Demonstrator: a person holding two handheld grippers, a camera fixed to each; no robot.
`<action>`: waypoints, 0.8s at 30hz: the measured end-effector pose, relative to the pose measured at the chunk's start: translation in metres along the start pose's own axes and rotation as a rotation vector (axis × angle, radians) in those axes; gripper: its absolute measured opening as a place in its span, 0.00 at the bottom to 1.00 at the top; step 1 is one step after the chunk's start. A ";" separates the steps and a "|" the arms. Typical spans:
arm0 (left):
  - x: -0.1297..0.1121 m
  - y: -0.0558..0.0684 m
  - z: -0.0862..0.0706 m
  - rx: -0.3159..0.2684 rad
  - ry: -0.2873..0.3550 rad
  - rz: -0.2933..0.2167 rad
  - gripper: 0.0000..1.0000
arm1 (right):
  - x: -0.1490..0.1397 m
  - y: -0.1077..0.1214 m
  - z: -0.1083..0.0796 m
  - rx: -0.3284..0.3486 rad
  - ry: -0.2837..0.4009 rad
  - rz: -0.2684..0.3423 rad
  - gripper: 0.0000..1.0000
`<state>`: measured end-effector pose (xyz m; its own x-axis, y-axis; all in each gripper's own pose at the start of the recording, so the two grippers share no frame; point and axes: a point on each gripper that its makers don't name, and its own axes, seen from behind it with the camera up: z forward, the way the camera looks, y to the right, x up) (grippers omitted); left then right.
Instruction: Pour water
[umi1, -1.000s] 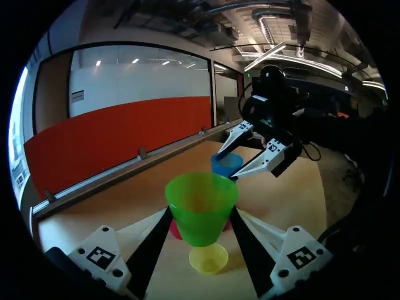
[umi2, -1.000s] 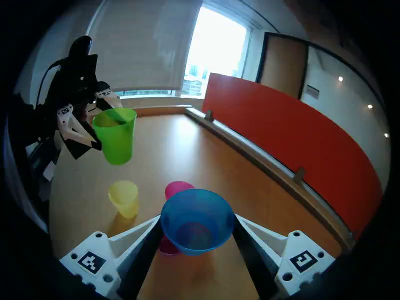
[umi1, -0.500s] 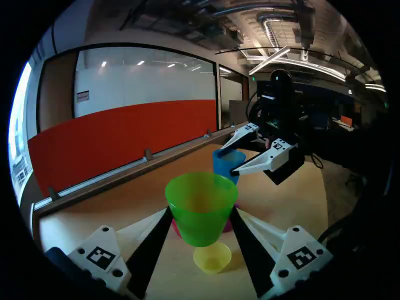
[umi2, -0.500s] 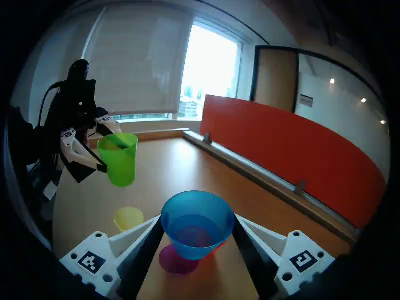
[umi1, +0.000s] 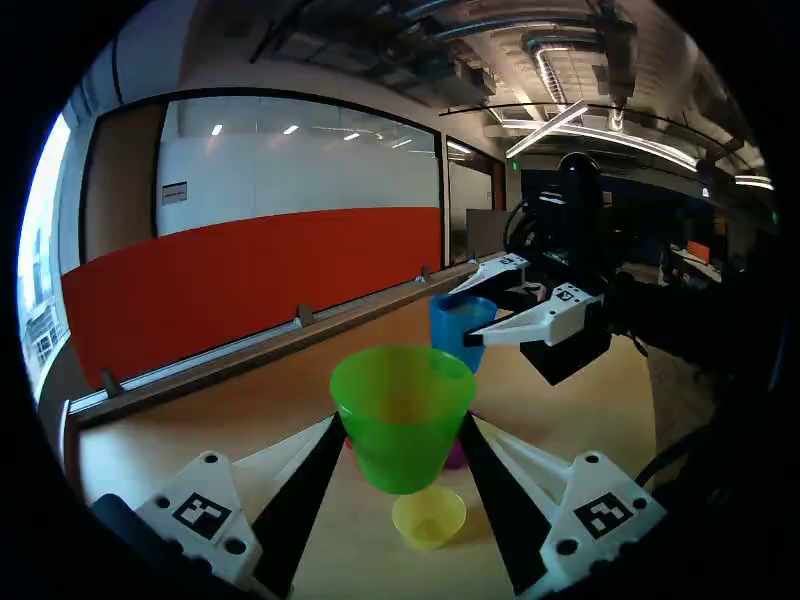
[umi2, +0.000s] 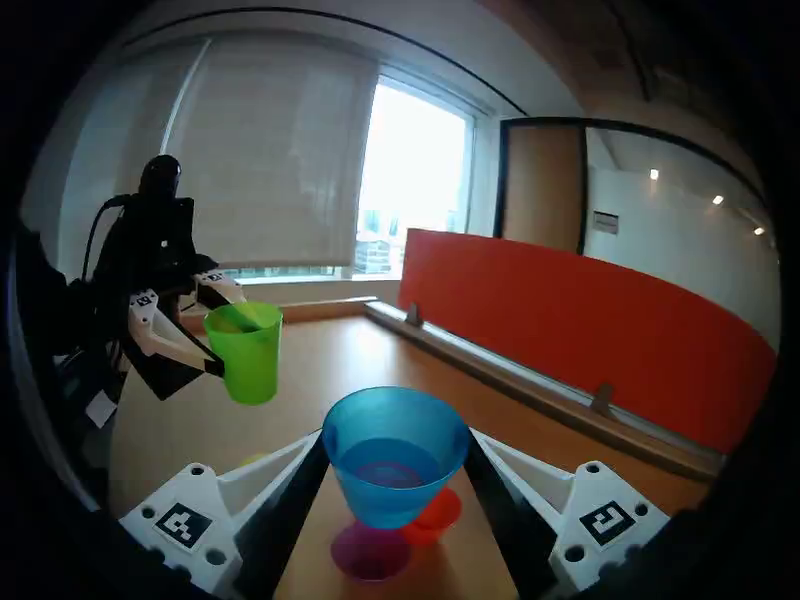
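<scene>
Water appears to sit low in blue cup, pinched upright between fingers of right hand-held gripper, raised above table. Left hand-held gripper clamps green cup, likewise upright, apparently empty, near blue cup but apart. Yellow cup stands on table below. Pour not yet begun; left to do, likely: bring cups together, tip blue over green.
</scene>
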<state>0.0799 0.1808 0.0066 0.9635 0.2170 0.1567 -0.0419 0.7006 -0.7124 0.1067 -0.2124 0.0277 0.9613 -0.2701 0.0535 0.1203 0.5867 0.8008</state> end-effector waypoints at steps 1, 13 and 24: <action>0.000 0.000 0.000 0.001 0.000 0.000 0.82 | 0.001 0.000 0.000 -0.001 0.005 0.000 0.93; 0.000 -0.004 -0.002 0.005 0.007 -0.011 0.82 | 0.013 0.001 0.002 0.003 0.056 0.015 0.93; -0.003 -0.006 0.001 0.008 0.016 -0.027 0.82 | 0.022 -0.004 0.008 0.007 0.108 0.029 0.93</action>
<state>0.0772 0.1764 0.0114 0.9684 0.1871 0.1650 -0.0177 0.7114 -0.7026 0.1257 -0.2265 0.0305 0.9856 -0.1689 0.0127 0.0903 0.5879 0.8039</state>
